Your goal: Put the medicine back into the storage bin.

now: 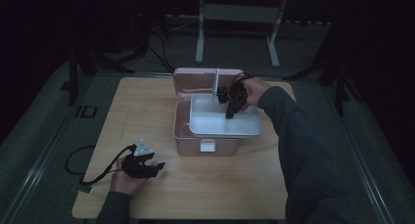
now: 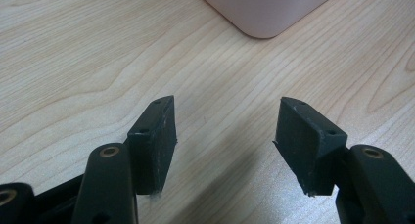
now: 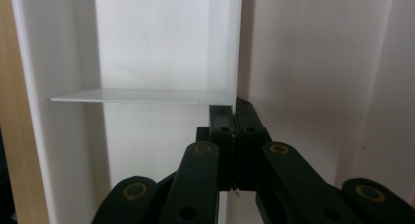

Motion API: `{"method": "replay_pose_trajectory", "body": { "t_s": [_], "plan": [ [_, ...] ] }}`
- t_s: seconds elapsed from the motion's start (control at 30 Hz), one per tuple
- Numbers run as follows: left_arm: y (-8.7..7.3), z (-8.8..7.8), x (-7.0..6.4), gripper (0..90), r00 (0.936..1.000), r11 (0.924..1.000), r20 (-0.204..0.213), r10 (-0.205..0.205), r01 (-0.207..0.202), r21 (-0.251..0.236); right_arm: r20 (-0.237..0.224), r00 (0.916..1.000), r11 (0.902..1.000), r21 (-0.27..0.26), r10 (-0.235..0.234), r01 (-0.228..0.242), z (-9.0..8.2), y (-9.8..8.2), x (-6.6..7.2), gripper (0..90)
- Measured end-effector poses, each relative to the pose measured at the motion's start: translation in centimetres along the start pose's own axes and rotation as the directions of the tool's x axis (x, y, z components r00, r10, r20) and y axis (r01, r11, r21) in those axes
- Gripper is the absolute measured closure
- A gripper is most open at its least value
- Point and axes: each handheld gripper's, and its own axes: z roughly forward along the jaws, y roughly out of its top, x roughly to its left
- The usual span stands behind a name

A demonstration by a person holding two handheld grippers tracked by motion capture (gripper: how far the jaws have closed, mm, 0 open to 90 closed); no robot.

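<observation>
Two grippers: different roles.
Right gripper [image 1: 229,115]: jaws pinched tight on wall of white tray [image 1: 222,128], likely to lift it from pink box [image 1: 183,136].
Left gripper [image 1: 159,166]: jaws apart, empty, waiting left of box.

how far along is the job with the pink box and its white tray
Done: the pink box stands with its lid up. In hand: the right gripper is shut on the wall of the white tray, which sits askew on the box's rim. Left: moving the tray on; the left gripper rests open on the table.
</observation>
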Motion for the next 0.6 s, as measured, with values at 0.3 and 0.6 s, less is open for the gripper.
{"method": "replay_pose_trajectory", "body": {
  "t_s": [0.3, 0.6],
  "plan": [
    [0.0, 0.0, 0.0, 40.2, 1.0000, 1.0000, 0.000, 0.000, 0.000, 0.000, 0.002, 0.9998, 0.9998, -0.003, 0.020, -0.020, 1.2, 1.3, -0.7, 89.0],
    [0.0, 0.0, 0.0, 40.2, 1.0000, 1.0000, 0.002, 0.000, 0.000, 0.000, 0.022, 0.9997, 0.9999, -0.008, 0.007, -0.007, 0.9, 2.3, -0.4, 89.0]
  ]
}}
